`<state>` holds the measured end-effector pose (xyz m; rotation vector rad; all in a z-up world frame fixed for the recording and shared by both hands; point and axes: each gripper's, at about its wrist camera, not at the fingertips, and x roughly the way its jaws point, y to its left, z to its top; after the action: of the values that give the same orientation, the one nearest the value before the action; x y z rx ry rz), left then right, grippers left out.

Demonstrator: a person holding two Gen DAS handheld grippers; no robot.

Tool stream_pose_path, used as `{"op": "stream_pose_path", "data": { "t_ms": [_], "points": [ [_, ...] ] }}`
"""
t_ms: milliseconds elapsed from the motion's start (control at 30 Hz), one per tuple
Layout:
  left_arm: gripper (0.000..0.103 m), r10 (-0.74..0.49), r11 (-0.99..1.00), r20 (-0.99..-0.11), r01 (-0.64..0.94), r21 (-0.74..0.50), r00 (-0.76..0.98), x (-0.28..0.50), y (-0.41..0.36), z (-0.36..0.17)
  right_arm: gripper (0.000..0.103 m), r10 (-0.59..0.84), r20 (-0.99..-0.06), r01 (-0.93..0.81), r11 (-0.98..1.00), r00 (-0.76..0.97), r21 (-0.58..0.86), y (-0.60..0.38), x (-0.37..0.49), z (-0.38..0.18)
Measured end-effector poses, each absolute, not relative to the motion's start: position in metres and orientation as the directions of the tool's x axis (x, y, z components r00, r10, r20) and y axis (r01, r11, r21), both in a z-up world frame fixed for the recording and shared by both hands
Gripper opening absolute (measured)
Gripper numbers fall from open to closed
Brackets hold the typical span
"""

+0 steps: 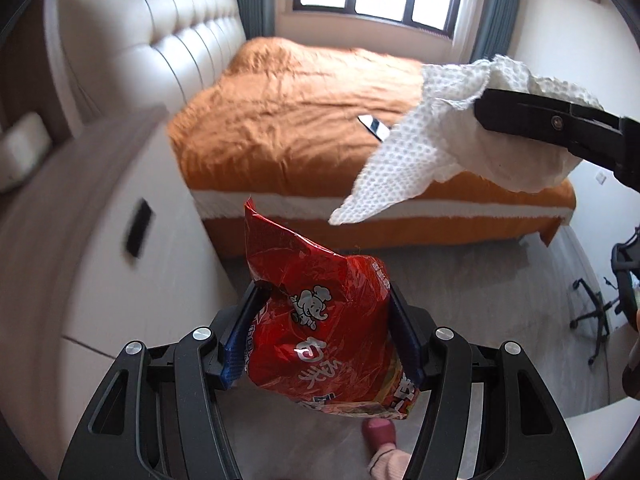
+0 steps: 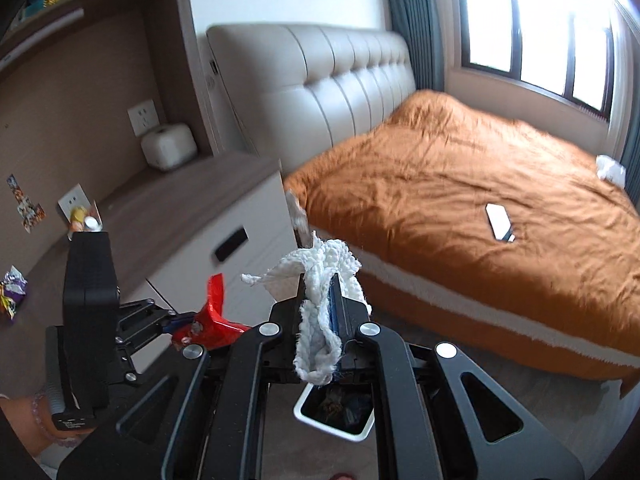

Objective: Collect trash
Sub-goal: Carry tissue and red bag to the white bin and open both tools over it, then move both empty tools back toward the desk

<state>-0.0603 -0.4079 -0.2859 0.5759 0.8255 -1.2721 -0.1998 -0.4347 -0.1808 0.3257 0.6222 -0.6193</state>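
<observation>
My left gripper (image 1: 324, 300) is shut on a crumpled red snack bag (image 1: 316, 264) with an elephant logo, its blue pads pressing both sides. In the right wrist view the same gripper (image 2: 180, 324) and red bag (image 2: 214, 320) show at lower left. My right gripper (image 2: 320, 292) is shut on a crumpled white paper towel (image 2: 320, 332). In the left wrist view that gripper (image 1: 496, 108) reaches in from the upper right, the paper towel (image 1: 404, 160) hanging from it. A white trash bin (image 2: 308, 416) with dark contents stands on the floor, partly hidden under my right gripper.
A bed with an orange cover (image 2: 460, 184) carries a phone (image 2: 500, 222) and a white tissue (image 2: 610, 168). A white drawer cabinet (image 2: 224, 240) stands left of it, with wrappers (image 2: 12, 292) on its top. A person's slippered foot (image 1: 380, 432) and a chair base (image 1: 592, 316) are on the floor.
</observation>
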Motion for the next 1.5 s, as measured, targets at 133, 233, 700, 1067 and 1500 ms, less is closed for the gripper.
{"op": "stream_pose_path", "data": {
  "t_ms": [133, 233, 700, 1067, 1500],
  "points": [
    [0.061, -0.546, 0.200, -0.836, 0.977, -0.070, 0.052, -0.062, -0.434, -0.363, 0.010, -0.363, -0.698, 0.611, 0.781, 0.617, 0.133, -0.460, -0.183, -0.259],
    [0.061, -0.518, 0.211, -0.854, 0.974, -0.088, 0.035, -0.055, -0.449, -0.422, 0.010, -0.309, -0.735, 0.594, 0.789, 0.604, 0.156, -0.477, -0.171, -0.320],
    [0.098, -0.422, 0.277, -0.906, 0.955, -0.107, 0.021, -0.035, -0.471, -0.619, 0.098, -0.221, -0.857, 0.552, 0.830, 0.466, 0.086, -0.507, -0.148, -0.529],
    [0.098, -0.509, 0.323, -0.856, 0.943, -0.087, 0.095, -0.025, -0.457, -0.503, 0.098, -0.301, -0.791, 0.540, 0.840, 0.533, 0.044, -0.500, -0.146, -0.422],
    [0.098, -0.650, 0.422, -0.706, 0.906, -0.028, 0.281, -0.014, -0.391, -0.274, 0.099, -0.422, -0.535, 0.526, 0.849, 0.731, 0.049, -0.434, -0.145, -0.190]
  ]
}}
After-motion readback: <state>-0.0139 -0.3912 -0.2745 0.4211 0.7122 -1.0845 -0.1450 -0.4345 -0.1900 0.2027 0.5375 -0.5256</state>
